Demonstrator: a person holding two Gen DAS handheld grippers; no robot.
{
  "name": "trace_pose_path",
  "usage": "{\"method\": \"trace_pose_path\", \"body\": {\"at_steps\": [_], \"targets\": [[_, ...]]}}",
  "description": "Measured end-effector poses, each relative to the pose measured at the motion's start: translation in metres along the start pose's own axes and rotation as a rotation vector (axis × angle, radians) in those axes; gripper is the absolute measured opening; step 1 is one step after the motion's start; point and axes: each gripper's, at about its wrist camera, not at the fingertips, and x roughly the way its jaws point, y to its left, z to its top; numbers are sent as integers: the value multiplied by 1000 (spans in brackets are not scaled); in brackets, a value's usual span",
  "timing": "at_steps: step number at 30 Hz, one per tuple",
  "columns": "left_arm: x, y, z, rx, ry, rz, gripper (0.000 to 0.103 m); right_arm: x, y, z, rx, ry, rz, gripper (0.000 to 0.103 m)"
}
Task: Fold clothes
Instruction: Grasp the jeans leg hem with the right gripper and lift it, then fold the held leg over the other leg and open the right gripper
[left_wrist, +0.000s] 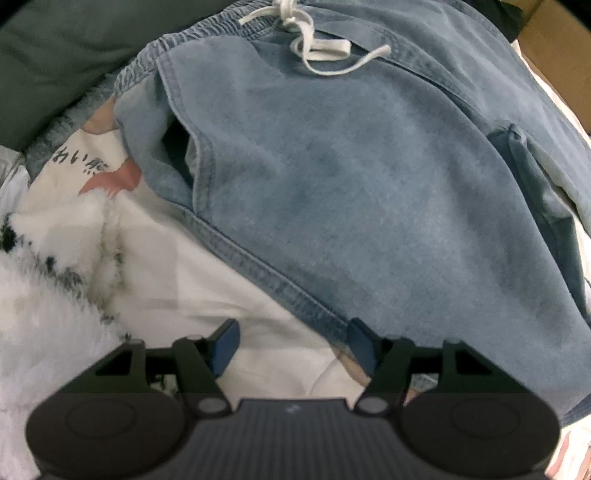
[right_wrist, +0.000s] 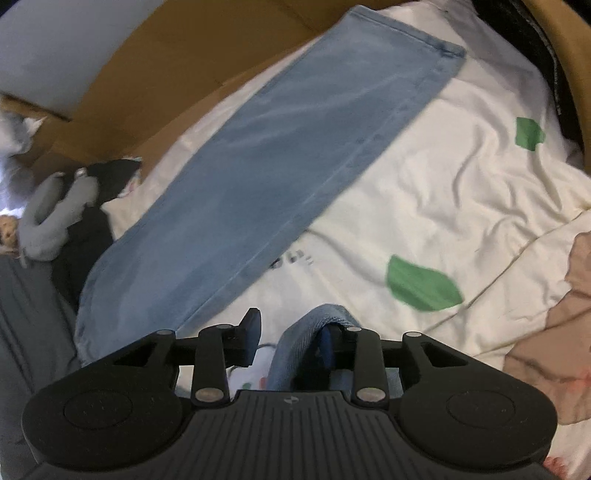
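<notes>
The blue denim trousers (left_wrist: 332, 177) are lying spread over a bed covered by a cream sheet (right_wrist: 443, 184) with green patches. In the left wrist view, the waistband with its white drawstring (left_wrist: 314, 40) is lying at the far side, and a stitched hem edge is running diagonally down toward the left hand-held gripper (left_wrist: 291, 343). That hand-held gripper is standing wide apart with nothing between its blue pads; its right pad is sitting just at the denim's edge, while its left pad is over the bare sheet. A white fluffy item (left_wrist: 48, 266) is lying to the left of it, and a printed cream cloth (left_wrist: 96, 162) is peeking out beside the trousers.

In the right wrist view, one trouser leg (right_wrist: 277, 177) is stretching diagonally away toward the far edge of the bed, where a brown cardboard box (right_wrist: 166, 74) is standing. The right hand-held gripper (right_wrist: 291, 339) is also parted, with a rolled fold of denim (right_wrist: 295, 343) resting against its right finger; the left finger is staying clear of the cloth. A grey soft toy (right_wrist: 51, 218) is lying near the bed's left edge.
</notes>
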Motion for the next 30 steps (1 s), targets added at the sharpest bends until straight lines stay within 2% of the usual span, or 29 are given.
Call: {"method": "trace_pose_path", "body": {"at_steps": [6, 13, 21, 23, 30], "targets": [[-5, 3, 0, -25, -17, -32, 68, -2, -3, 23, 134, 93, -3, 38], [-12, -2, 2, -32, -24, -32, 68, -22, 24, 30, -20, 63, 22, 38], [-32, -1, -5, -12, -55, -43, 68, -25, 45, 28, -169, 148, 55, 39], [-27, 2, -3, -27, -51, -48, 68, -32, 48, 21, -185, 133, 62, 47], [-24, 0, -7, -56, -41, -73, 68, -44, 47, -34, -273, 101, -6, 47]]}}
